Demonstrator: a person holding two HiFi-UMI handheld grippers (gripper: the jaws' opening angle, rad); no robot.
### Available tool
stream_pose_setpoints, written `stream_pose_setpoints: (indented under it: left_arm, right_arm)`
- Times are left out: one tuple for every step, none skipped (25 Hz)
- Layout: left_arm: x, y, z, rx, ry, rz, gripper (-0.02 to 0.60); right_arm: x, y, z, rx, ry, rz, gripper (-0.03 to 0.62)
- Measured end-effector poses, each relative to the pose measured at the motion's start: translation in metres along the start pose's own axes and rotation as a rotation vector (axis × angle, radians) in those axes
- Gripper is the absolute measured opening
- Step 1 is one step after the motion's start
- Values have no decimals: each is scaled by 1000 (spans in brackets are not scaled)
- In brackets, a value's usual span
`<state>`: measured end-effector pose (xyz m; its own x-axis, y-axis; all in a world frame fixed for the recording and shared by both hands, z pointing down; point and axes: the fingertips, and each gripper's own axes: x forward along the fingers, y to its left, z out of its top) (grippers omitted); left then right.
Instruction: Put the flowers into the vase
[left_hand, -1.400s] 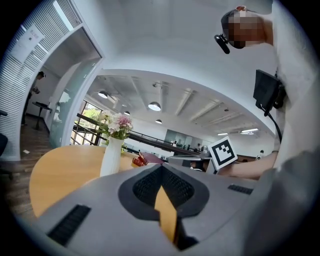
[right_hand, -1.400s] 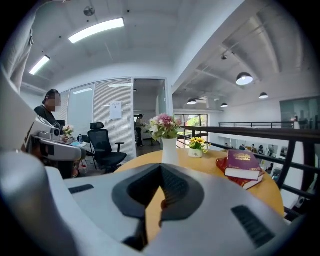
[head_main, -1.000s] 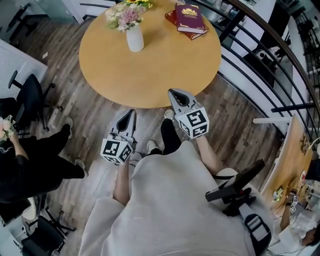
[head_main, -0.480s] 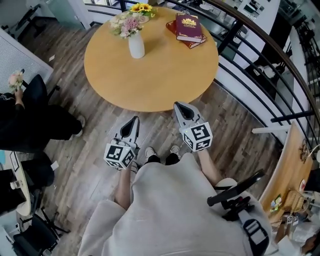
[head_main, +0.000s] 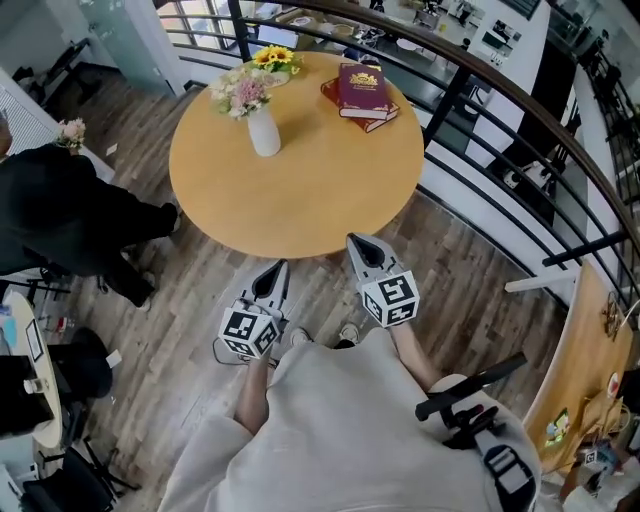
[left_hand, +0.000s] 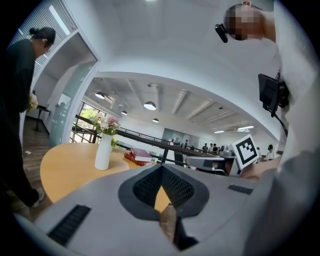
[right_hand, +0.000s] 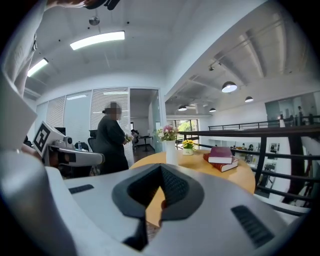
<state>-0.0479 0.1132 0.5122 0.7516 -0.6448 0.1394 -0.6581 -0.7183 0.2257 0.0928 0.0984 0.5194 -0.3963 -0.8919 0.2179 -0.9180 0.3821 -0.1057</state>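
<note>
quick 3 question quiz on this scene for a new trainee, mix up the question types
1. True or false: the white vase on the round table already holds flowers.
2. What lies to the right of the vase in the head view? A. stacked books B. a laptop C. a mug
3. What do the left gripper and the right gripper hold?
Key: 1 true; 2 A; 3 nothing, both are shut and empty, short of the table's near edge.
</note>
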Motion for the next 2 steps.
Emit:
stream_pose_setpoints:
  left_arm:
    - [1, -5, -1, 1, 1, 0, 6]
    - [2, -9, -3, 2, 2, 0, 6]
  right_arm:
    - [-3, -2, -2, 1, 1, 0, 8]
    - [-6, -3, -4, 2, 3, 0, 8]
